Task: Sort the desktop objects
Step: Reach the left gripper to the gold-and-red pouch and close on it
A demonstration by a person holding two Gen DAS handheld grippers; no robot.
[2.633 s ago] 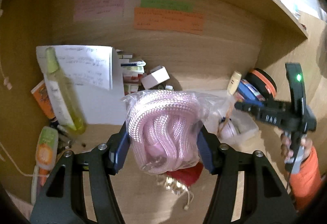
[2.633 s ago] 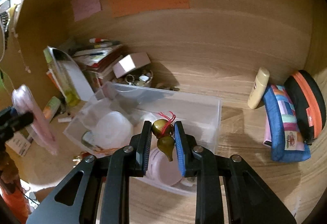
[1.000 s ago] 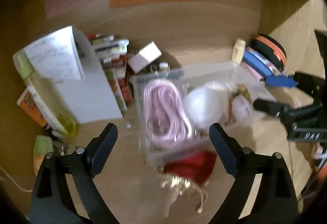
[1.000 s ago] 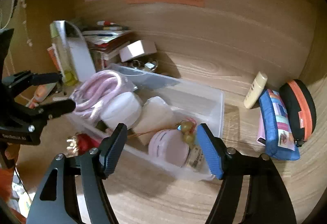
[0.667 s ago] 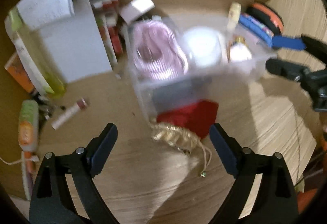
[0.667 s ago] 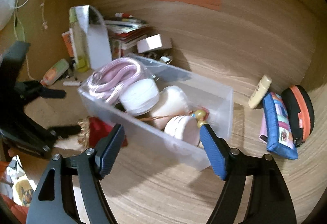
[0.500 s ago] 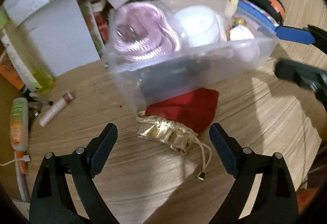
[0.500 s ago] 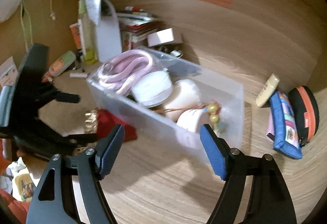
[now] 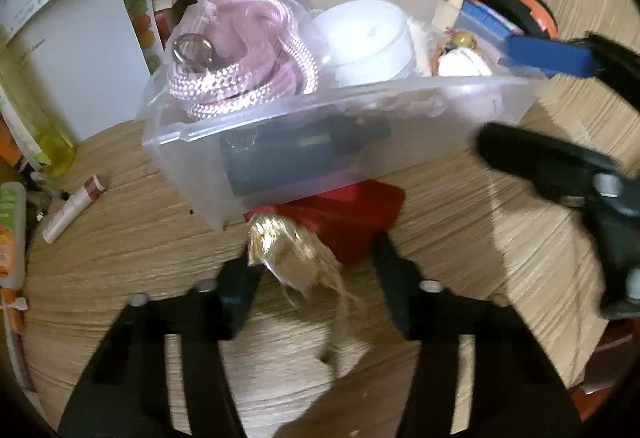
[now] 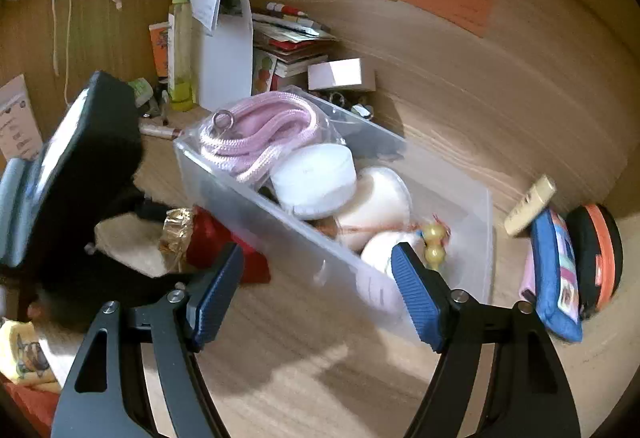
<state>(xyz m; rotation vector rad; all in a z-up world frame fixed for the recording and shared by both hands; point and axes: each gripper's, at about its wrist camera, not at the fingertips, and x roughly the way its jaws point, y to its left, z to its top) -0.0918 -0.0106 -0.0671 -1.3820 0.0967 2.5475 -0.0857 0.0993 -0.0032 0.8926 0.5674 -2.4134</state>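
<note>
The left claw [image 9: 312, 266] has just been closing around the gold-topped red pouch [image 9: 296, 258] lying on the tabletop [image 9: 120, 246] against the clear bin [image 9: 280, 142]; whether its pads press yet I cannot tell. The right claw [image 10: 316, 290] hangs released before the bin's front wall

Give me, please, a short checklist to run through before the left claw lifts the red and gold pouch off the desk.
1. Left claw astride the gold neck of the red and gold pouch: ok; its jaws have just been closing.
2. Pads pressing on the pouch: cannot tell, the picture is blurred.
3. Pouch free of the clear bin: not ok, its red end lies against the bin's base.
4. Drawstring clear of the claw: cannot tell.
5. Right claw out of the way: ok, open and empty before the bin.
6. Room in the bin: cannot tell; pink rope and white jar crowd the top.
</note>
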